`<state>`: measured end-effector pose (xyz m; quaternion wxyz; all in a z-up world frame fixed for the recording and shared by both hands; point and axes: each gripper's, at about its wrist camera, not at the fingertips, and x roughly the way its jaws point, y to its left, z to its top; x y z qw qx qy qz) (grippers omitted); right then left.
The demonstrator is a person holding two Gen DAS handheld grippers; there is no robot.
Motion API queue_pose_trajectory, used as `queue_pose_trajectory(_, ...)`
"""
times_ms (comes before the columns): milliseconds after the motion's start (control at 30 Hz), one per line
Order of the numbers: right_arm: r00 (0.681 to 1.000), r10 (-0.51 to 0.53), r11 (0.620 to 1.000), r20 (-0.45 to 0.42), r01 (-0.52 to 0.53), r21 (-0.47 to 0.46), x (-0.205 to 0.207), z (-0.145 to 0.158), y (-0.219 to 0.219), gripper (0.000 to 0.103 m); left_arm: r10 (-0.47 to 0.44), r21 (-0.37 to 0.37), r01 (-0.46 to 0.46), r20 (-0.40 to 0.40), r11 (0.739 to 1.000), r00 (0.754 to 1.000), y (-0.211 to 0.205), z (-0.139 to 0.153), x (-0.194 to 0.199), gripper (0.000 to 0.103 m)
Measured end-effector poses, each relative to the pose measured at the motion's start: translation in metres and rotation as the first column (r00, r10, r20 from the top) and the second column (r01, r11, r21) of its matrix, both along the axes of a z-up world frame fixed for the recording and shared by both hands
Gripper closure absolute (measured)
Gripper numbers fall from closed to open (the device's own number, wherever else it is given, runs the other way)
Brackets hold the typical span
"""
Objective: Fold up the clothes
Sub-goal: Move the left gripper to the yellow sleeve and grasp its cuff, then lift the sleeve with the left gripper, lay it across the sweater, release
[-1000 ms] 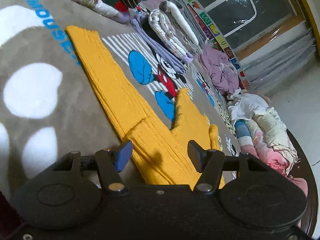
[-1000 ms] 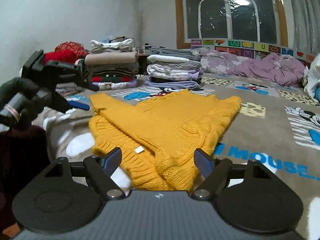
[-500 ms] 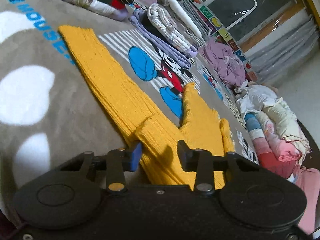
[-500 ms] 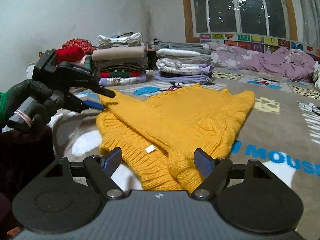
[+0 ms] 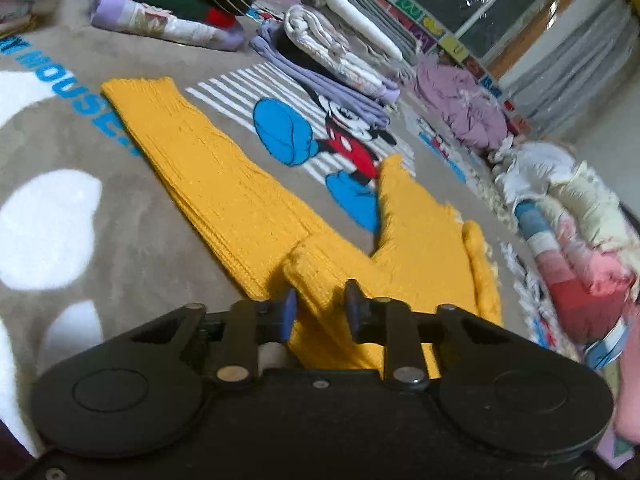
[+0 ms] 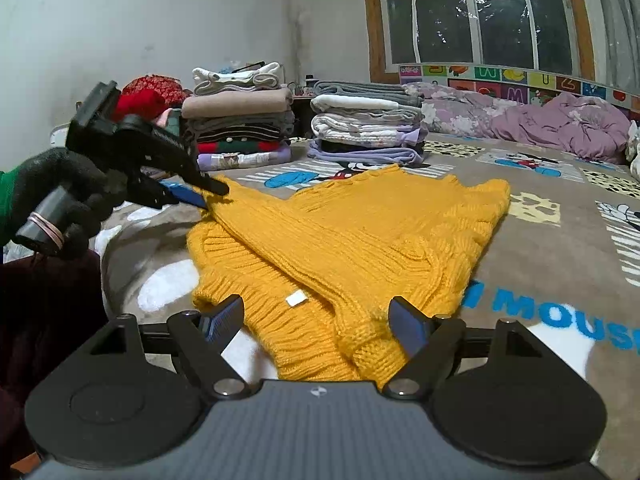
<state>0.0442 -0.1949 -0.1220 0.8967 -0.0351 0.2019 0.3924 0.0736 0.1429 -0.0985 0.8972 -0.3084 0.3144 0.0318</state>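
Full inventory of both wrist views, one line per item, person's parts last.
sweater: 1, yellow, flat on the blanket
blanket: 1, grey with cartoon print, under everything
folded stacks: 2, mixed colours, behind the sweater
quilt: 1, lilac, crumpled under the window
bedding roll: 1, pink and cream, far side in the left view
window: 1, dark, back wall
left tool: 1, black, shut on the sweater's edge
right tool: 1, black, open over the hem
gloved hand: 1, black, holding the left tool

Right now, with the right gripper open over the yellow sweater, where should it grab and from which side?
Grip the ribbed cuff of the yellow sweater, lying folded between the open right gripper fingers. Come in low from the near edge: the cuff is thick and points at the gripper. The left gripper already pinches the opposite corner.
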Motion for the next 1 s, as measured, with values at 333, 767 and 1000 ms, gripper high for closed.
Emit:
queue_pose_trajectory(333, 1.000, 0.005, 1.000, 0.000, -0.005, 0.011, 0.005, 0.003, -0.002, 0.024, -0.086, -0.027, 0.091, 0.160, 0.995, 0.983, -0.036, 0.056, 0.032, 0.096)
queue_pose_trajectory(767, 0.999, 0.026, 0.999, -0.026, -0.025, 0.036, 0.008, 0.005, -0.010, 0.024, -0.188, -0.048, 0.200, 0.182, 0.979, 0.965, -0.115, 0.083, 0.117, 0.096)
queue_pose_trajectory(1000, 0.996, 0.063, 0.998, -0.064, -0.061, 0.035, 0.007, 0.000, -0.011, 0.024, -0.187, -0.089, 0.203, 0.154, 0.975, 0.970, -0.136, 0.078, 0.157, 0.096)
